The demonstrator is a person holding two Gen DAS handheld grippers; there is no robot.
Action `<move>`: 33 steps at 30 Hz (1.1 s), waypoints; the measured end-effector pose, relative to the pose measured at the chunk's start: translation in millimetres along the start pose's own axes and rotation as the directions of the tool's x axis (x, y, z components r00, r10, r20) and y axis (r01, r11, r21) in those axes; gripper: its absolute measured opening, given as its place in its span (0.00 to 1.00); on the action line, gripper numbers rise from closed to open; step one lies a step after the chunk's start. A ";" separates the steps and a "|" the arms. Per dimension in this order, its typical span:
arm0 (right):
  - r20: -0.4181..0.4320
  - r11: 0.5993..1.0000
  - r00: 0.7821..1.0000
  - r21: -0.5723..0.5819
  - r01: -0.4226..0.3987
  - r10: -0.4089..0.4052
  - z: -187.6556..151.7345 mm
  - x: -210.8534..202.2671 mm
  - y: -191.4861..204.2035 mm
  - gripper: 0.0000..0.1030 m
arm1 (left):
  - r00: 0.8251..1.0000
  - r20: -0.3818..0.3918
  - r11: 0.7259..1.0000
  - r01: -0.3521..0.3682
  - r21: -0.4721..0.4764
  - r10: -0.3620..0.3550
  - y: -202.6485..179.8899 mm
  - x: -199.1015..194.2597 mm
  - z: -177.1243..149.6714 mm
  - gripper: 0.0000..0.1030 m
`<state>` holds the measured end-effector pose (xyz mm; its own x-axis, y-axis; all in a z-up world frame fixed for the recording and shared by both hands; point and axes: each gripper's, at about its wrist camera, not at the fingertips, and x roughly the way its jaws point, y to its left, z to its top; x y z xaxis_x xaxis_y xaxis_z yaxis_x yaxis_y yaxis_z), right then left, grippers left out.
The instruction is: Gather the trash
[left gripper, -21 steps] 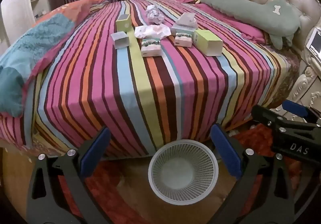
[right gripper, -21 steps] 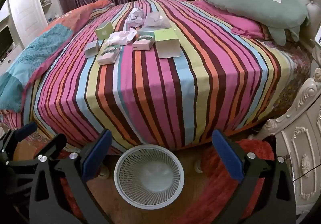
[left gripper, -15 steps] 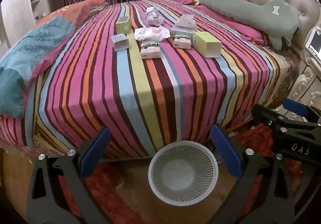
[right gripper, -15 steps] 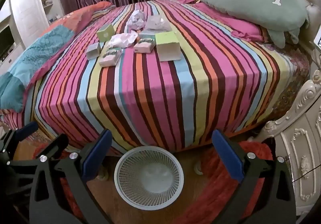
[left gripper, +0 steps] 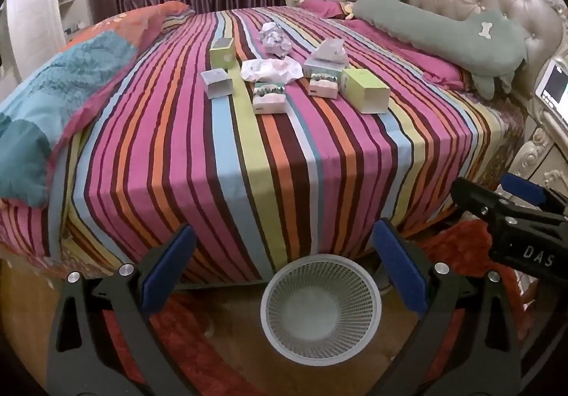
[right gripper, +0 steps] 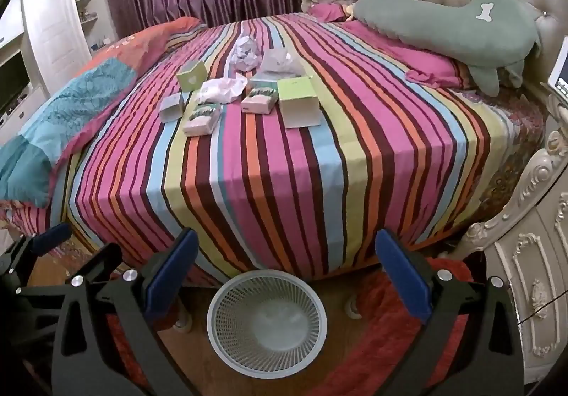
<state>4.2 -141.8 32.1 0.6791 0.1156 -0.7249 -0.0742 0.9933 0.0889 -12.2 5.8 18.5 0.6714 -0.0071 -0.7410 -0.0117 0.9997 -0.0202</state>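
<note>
Trash lies in a cluster on the striped bed (left gripper: 248, 154): a large green box (left gripper: 365, 95), a small green box (left gripper: 222, 52), a grey box (left gripper: 216, 83), two white packets (left gripper: 269, 98), crumpled white paper (left gripper: 271, 69), a crumpled ball (left gripper: 274, 38) and a tissue box (left gripper: 325, 60). The cluster also shows in the right wrist view (right gripper: 241, 96). A white mesh basket (left gripper: 321, 307) stands on the floor at the bed's foot; it also shows in the right wrist view (right gripper: 267, 321). My left gripper (left gripper: 284, 275) and right gripper (right gripper: 284, 275) are both open and empty, above the basket.
A green plush pillow (left gripper: 443, 37) lies by the tufted headboard. A blue-orange quilt (left gripper: 53, 105) covers the bed's left side. An ornate nightstand (right gripper: 525, 271) stands right. A red rug (right gripper: 390, 342) lies under the basket. The right gripper (left gripper: 514, 218) shows in the left wrist view.
Both grippers have risen and tilted slightly, so the bed and trash appear lower in the views. Both stay open and empty.
</note>
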 end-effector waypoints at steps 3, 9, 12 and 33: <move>0.008 1.000 1.000 0.001 0.009 -0.009 1.5 -5.2 -0.4 0.93 | 1.000 0.002 1.000 0.003 -0.023 -0.003 4.4 -3.4 1.3 0.94; 0.010 1.000 1.000 -0.004 0.022 -0.022 2.1 -9.7 0.1 0.93 | 1.000 0.012 0.999 0.003 -0.040 -0.002 8.0 -10.0 1.9 0.94; 0.014 1.000 1.000 -0.006 0.020 -0.019 2.0 -10.8 0.7 0.93 | 1.000 0.015 0.999 -0.001 -0.039 0.002 7.3 -10.9 1.6 0.94; 0.012 1.000 1.000 -0.020 0.013 -0.012 1.6 -11.8 3.5 0.93 | 1.000 0.003 0.999 -0.014 -0.039 0.014 3.9 -11.3 -0.7 0.94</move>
<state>-2.9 -139.7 42.1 0.6890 0.1033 -0.7174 -0.0805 0.9946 0.0658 -20.4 9.7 26.3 0.6736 0.0072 -0.7390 -0.0497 0.9981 -0.0355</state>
